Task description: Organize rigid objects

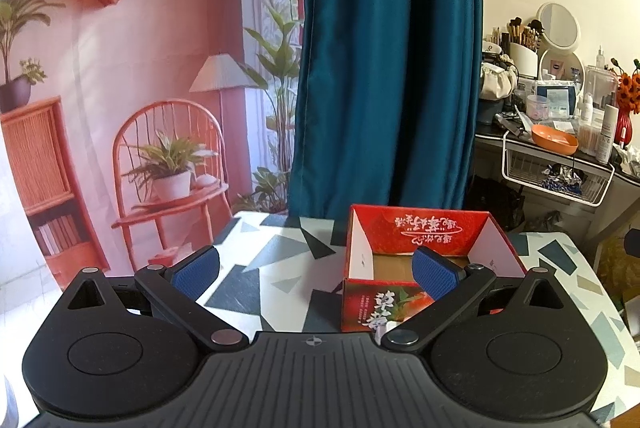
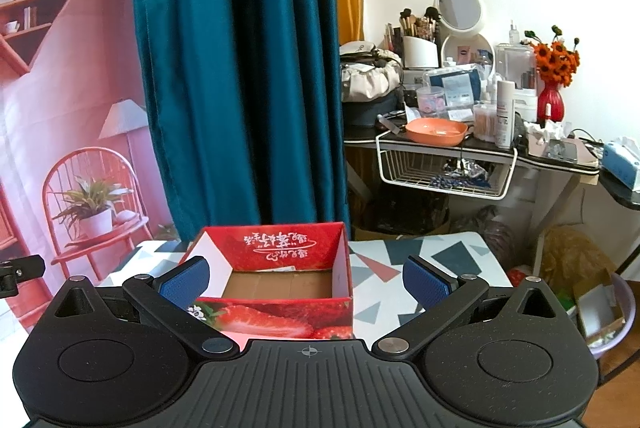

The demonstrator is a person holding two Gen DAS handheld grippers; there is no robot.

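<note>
A red strawberry-printed cardboard box (image 1: 420, 232) stands open-topped on a table with a grey and white geometric cover (image 1: 280, 268); its brown floor shows nothing inside. My left gripper (image 1: 316, 272) is open and empty, with its right finger in front of the box's near wall. In the right wrist view the same box (image 2: 276, 248) stands straight ahead. My right gripper (image 2: 306, 282) is open and empty, its fingers spread to either side of the box's near wall. No loose rigid objects show on the table.
A teal curtain (image 1: 388, 59) hangs behind the table. A pink printed backdrop (image 1: 140, 87) is at the left. A cluttered dressing table (image 2: 480, 131) with a wire basket, an orange bowl (image 2: 436, 131) and a mirror stands at the right. The table's right edge (image 2: 496, 260) is near.
</note>
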